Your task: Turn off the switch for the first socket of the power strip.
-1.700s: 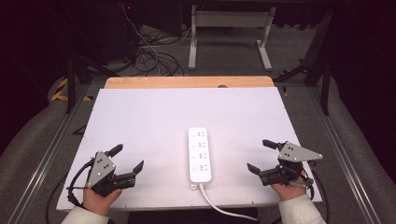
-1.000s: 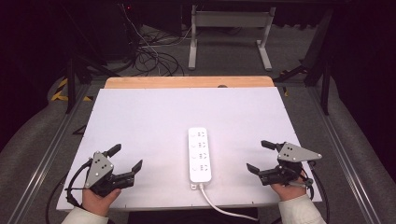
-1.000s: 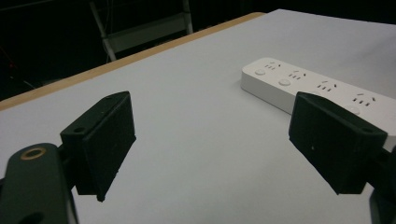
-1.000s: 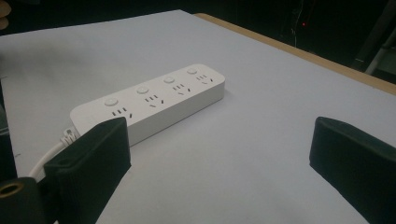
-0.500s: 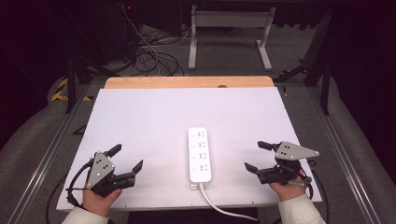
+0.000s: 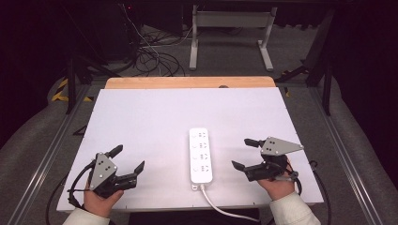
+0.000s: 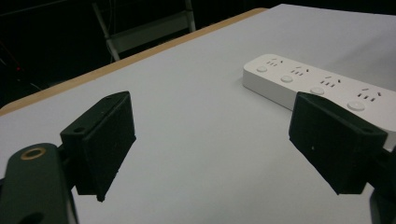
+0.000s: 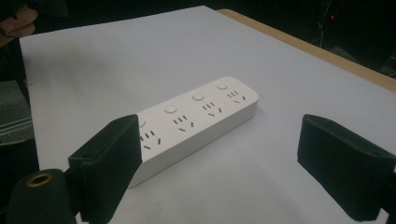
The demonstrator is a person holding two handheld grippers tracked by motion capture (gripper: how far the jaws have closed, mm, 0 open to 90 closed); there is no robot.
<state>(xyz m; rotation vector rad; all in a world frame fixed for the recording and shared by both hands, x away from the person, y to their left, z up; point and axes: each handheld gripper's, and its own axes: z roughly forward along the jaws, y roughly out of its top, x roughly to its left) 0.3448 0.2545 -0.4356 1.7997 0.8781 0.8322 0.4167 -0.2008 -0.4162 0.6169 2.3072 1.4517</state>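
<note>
A white power strip (image 6: 200, 155) with several sockets and round switches lies lengthwise near the table's front middle, its white cable (image 6: 225, 210) trailing off the front edge. My left gripper (image 6: 127, 159) rests open at the front left, well apart from the strip; in its own view the strip (image 7: 322, 88) lies beyond the right jaw. My right gripper (image 6: 245, 153) hovers open just right of the strip, jaws pointing at it; in its view the strip (image 8: 196, 119) lies ahead, partly behind the left jaw. Nothing sits between either pair of jaws.
The table has a white top (image 6: 155, 117) with a wooden strip (image 6: 187, 82) along its far edge. Beyond it stand a metal frame (image 6: 230, 28) and loose cables (image 6: 150, 51) on the floor. Rails run along both table sides.
My right gripper has shifted slightly left toward the power strip. The left gripper and the strip have stayed put.
</note>
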